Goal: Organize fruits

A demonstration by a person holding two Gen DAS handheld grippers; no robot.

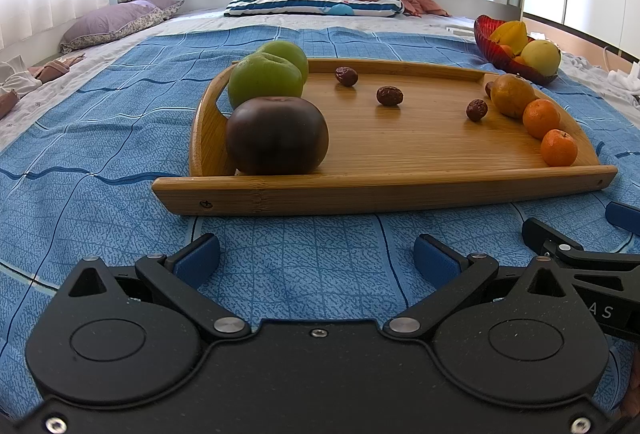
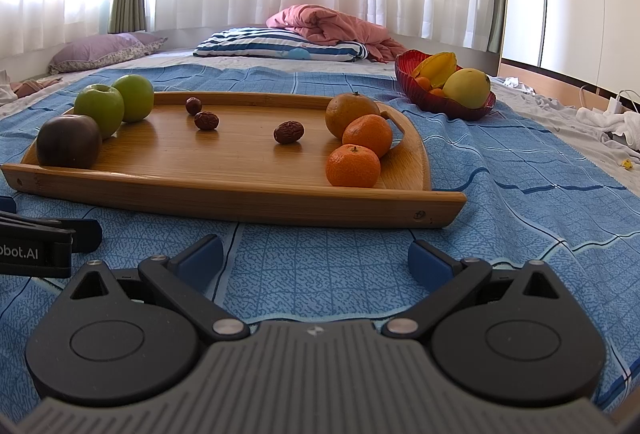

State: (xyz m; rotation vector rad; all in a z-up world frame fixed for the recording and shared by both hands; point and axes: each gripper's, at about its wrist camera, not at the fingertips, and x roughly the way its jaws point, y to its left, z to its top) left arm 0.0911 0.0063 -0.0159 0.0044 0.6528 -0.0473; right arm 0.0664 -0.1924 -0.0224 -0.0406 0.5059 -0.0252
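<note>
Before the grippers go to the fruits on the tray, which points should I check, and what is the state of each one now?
1. Left gripper open, holding nothing: ok.
2. Right gripper open, holding nothing: ok.
3. Wooden tray lies flat on the blue cloth: ok.
4. Nothing stands between the grippers and the tray: ok.
5. Dried dates lie apart, free to grasp: ok.
6. Room in the red bowl for more fruit: cannot tell.

Both grippers low, side by side
Left gripper and right gripper each have jaws spread wide, holding nothing
</note>
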